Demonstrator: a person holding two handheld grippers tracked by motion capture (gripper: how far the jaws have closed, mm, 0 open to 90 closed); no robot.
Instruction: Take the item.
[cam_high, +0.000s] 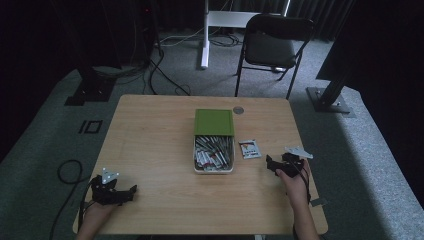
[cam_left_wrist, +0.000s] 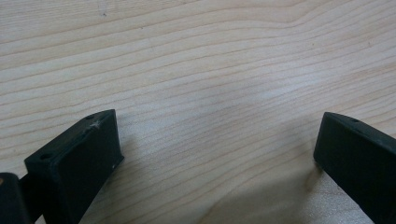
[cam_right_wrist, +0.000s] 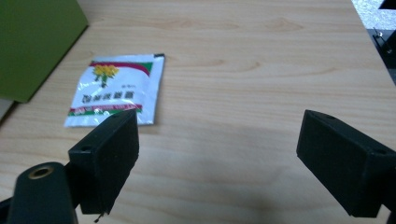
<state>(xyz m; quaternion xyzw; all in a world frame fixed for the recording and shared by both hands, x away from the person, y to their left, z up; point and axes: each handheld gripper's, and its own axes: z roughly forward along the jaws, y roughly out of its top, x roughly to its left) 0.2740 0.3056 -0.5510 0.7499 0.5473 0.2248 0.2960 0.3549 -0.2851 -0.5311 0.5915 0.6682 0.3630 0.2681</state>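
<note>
A: What's laid out?

B: A wooden table (cam_high: 150, 145), a white box (cam_high: 214, 170) of sachets mid-table under a green lid (cam_high: 214, 122), one loose sachet (cam_right_wrist: 116, 91) just beside it.

A: And the grippers?

B: The right gripper (cam_right_wrist: 219, 163) is near the sachet, jaws wide, empty. The left gripper (cam_left_wrist: 215, 158) rests wide over bare wood.

A: Advice?

B: Probably come in low and pinch the sachet's near edge.
</note>
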